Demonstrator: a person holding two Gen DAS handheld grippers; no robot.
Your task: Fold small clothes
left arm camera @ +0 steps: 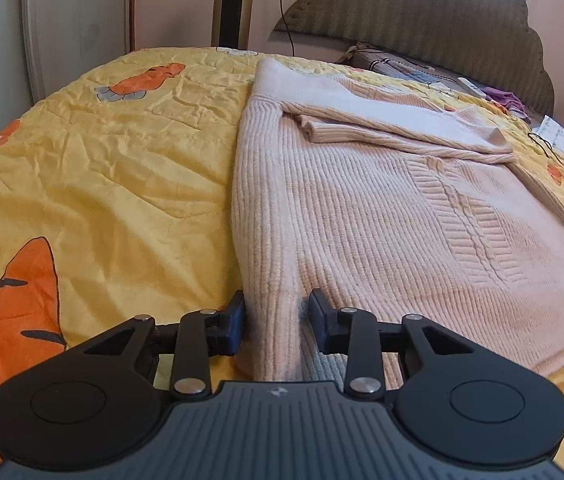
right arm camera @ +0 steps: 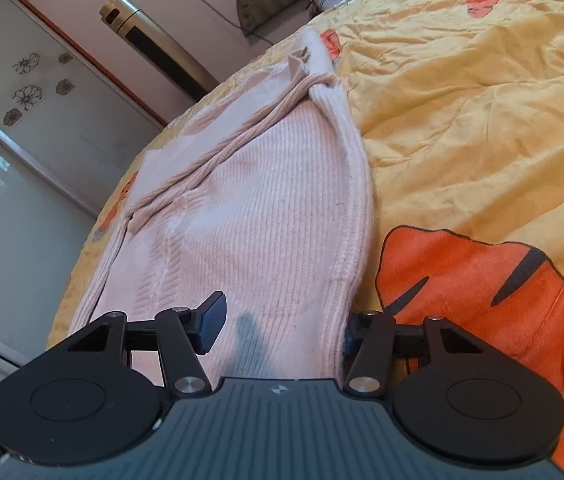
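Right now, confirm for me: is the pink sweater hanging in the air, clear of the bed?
No. The pink sweater lies flat on the yellow quilt, sleeves folded across it.
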